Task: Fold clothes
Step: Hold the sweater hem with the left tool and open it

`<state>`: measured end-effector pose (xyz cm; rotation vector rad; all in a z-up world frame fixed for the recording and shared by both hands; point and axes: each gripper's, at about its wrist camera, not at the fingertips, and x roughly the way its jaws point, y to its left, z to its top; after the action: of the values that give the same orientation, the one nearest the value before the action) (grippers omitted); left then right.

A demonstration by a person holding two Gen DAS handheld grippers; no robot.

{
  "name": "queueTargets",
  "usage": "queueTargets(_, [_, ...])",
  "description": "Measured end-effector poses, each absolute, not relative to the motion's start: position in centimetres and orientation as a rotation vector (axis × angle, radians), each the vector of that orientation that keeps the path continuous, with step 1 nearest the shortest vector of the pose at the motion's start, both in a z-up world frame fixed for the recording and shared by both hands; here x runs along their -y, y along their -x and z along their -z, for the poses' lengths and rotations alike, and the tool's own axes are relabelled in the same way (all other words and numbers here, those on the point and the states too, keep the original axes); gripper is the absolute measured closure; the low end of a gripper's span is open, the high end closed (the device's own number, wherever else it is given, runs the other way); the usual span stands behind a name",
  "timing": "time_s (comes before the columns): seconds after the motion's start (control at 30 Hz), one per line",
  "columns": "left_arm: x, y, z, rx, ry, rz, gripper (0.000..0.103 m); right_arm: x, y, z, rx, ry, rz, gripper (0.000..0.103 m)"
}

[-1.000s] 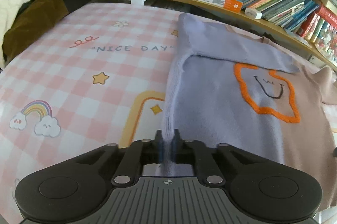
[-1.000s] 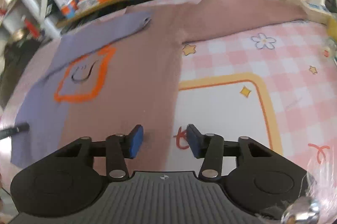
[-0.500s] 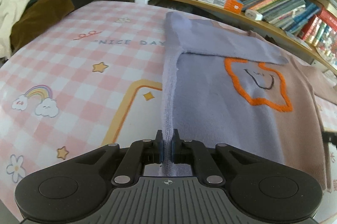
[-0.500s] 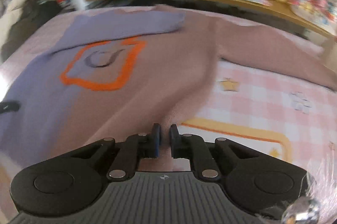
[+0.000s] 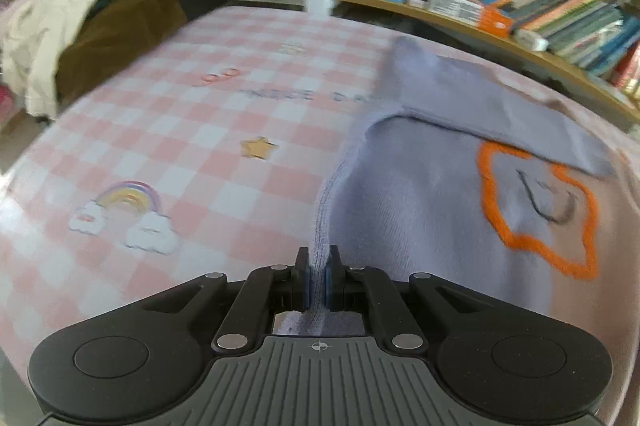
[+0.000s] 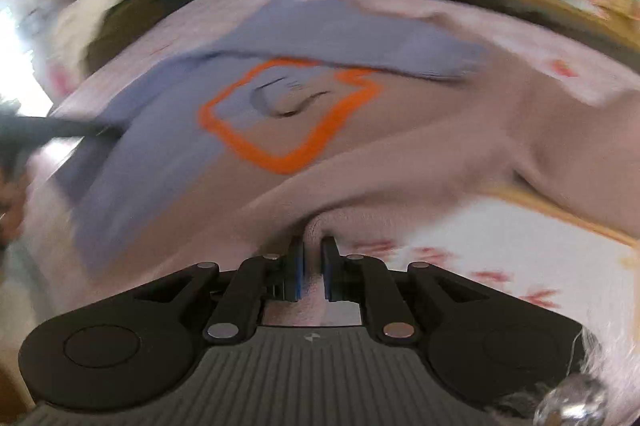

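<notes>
Lilac-and-pink sweater lies on the checked tabletop; left hand-held gripper and right hand-held gripper each pinch its hem.

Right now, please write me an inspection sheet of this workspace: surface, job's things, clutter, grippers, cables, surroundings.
Surface: pink checked cloth with rainbow and star prints covers the table.
Job's things: one sweater, half lilac, half dusty pink, orange outline motif, lies spread out; its lilac sleeve is folded across the chest.
Clutter: nothing seen on the cloth apart from the sweater.
Grippers: left gripper shut on the lilac side edge; right gripper shut on the pink hem.
Cables: nothing seen.
Surroundings: bookshelf behind the table; pile of clothes at far left.
</notes>
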<state>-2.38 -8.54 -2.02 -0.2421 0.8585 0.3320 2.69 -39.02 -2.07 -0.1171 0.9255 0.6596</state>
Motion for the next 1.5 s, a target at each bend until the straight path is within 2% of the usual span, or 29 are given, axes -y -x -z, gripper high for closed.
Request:
queueTargets(0.37, [12.5, 2.7, 2.0, -0.880, 0.225, -0.203, 0.097, 45.1, -5.2, 2.5, -0.922, 0.036, -0.420, 0.094])
queueTargets(1.5, [10.4, 2.7, 1.9, -0.843, 0.214, -0.316, 0.097, 42.2, -5.7, 3.0, -0.874, 0.093, -0.521, 0.094])
